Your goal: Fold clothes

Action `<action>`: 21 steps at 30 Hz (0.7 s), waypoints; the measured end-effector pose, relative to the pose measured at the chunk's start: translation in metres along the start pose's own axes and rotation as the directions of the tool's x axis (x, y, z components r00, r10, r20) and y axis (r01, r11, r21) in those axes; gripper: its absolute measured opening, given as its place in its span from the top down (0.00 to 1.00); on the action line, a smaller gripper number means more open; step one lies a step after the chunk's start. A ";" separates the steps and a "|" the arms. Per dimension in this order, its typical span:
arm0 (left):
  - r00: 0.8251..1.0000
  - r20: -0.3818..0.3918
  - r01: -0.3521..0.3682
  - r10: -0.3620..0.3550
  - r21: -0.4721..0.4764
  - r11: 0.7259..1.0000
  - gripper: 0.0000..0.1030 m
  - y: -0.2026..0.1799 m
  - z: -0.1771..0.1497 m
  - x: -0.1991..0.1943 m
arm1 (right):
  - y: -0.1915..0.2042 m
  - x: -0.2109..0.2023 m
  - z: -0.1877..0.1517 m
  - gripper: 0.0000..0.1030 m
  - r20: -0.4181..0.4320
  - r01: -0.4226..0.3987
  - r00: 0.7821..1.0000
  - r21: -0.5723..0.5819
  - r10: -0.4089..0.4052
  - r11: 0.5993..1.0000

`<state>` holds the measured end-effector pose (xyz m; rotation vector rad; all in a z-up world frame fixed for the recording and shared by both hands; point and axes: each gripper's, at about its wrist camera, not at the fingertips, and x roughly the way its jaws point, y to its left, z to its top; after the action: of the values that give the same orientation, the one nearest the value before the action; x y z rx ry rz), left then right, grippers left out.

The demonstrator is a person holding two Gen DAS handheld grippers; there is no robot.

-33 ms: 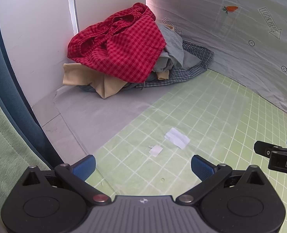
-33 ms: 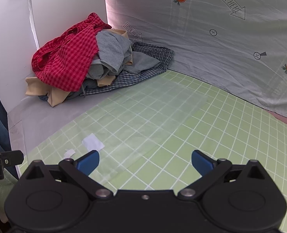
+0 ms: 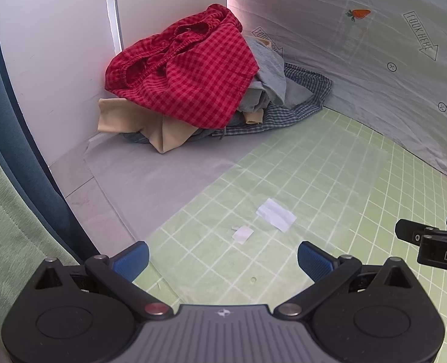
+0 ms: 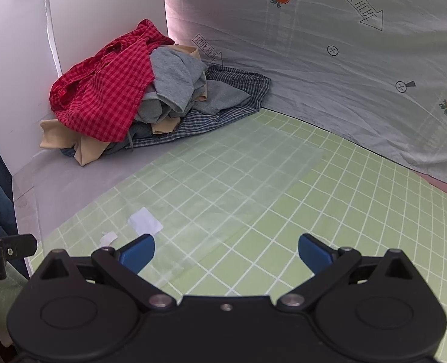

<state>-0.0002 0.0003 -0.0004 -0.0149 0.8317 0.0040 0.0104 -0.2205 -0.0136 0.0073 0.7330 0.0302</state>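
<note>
A pile of clothes sits in the far left corner: red checked shorts (image 3: 190, 78) (image 4: 108, 96) on top, a grey garment (image 3: 269, 69) (image 4: 175, 81), a beige one (image 3: 126, 118) (image 4: 84, 148) and a blue checked one (image 3: 299, 103) (image 4: 232, 90) underneath. My left gripper (image 3: 223, 260) is open and empty, low over the green grid mat (image 3: 314, 181), well short of the pile. My right gripper (image 4: 226, 251) is open and empty, also over the mat (image 4: 284, 196). The right gripper's side shows at the left wrist view's right edge (image 3: 429, 239).
White panels (image 3: 57, 60) and a printed grey sheet (image 3: 359, 60) (image 4: 314, 75) wall in the back. Two white paper scraps (image 3: 276, 214) (image 3: 243, 234) lie on the mat. A clear plastic sheet (image 4: 238, 163) covers part of it. Green fabric (image 3: 8, 211) hangs at left.
</note>
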 end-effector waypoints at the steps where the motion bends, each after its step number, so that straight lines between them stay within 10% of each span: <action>1: 1.000 0.001 -0.001 0.001 0.000 1.000 0.00 0.000 0.000 0.000 | -0.001 0.000 0.001 0.01 0.000 0.000 1.000 0.001 0.000 1.000; 21: 1.000 -0.013 -0.002 0.002 0.004 1.000 0.00 -0.004 -0.002 0.005 | -0.001 0.004 -0.002 0.01 -0.013 -0.001 1.000 0.012 0.001 1.000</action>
<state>0.0016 -0.0039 -0.0050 -0.0101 0.8442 0.0040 0.0121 -0.2213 -0.0180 0.0194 0.7463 0.0265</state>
